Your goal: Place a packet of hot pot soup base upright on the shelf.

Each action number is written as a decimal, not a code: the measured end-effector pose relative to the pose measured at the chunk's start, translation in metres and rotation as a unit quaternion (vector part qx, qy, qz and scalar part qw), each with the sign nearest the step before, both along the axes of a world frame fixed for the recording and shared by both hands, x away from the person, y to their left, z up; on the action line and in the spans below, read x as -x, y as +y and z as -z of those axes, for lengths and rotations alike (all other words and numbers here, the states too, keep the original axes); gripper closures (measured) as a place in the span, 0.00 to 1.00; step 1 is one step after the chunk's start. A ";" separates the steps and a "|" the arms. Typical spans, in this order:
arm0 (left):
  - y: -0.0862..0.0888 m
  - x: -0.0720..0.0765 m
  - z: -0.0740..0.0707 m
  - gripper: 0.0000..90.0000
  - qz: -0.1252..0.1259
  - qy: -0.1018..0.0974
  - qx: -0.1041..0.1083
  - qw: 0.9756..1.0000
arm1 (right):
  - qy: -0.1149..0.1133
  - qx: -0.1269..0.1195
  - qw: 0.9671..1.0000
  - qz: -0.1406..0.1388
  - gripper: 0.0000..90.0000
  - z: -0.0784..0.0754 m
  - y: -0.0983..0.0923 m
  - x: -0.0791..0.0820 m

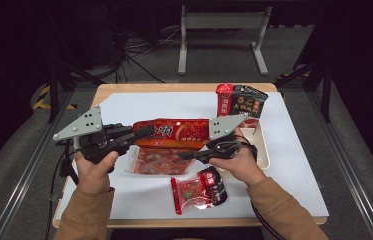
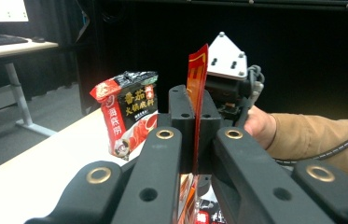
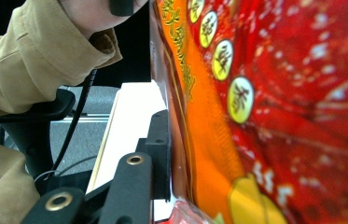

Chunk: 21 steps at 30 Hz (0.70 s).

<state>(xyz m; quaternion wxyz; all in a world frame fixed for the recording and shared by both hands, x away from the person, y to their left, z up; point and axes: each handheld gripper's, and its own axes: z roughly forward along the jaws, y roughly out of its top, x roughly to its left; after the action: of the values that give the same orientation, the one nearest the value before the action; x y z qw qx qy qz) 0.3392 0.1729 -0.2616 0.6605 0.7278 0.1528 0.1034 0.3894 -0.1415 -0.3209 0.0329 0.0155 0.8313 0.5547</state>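
Note:
A long red and orange food packet (image 1: 174,132) hangs level above the table between my two hands. My left gripper (image 1: 136,136) is shut on its left end; in the left gripper view the thin sealed edge (image 2: 197,79) stands upright between the pressed jaws. My right gripper (image 1: 190,155) reaches in from the right at the packet's lower edge. In the right gripper view the packet (image 3: 279,116) lies right beside one black finger (image 3: 158,149) and hides the other, so the grip cannot be judged.
Two soup-base packets (image 1: 241,100) stand at the back right of the white mat (image 1: 124,107). A clear bag of red pieces (image 1: 156,161) lies under the held packet. A small red and black pouch (image 1: 200,189) lies near the front edge. A white tray (image 1: 263,150) sits at the right.

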 end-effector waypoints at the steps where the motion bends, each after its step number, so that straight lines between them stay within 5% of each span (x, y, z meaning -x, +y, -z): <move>1: 0.001 -0.001 0.000 1.00 0.002 0.002 0.003 1.000 | -0.001 0.002 1.000 -0.001 0.78 -0.002 0.000 0.001; 12: 0.007 -0.007 0.003 0.98 -0.002 0.016 0.003 1.000 | 0.006 0.034 0.999 0.011 0.78 -0.016 -0.001 0.004; 21: 0.012 -0.008 0.004 0.73 -0.041 0.017 -0.024 0.999 | 0.008 0.045 0.998 0.033 0.78 -0.038 -0.013 0.003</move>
<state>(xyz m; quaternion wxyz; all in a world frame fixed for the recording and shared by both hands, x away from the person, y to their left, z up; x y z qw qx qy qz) 0.3476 0.1850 -0.2653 0.6354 0.7382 0.1909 0.1221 0.3861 -0.1546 -0.2825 0.0452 0.0459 0.8549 0.5148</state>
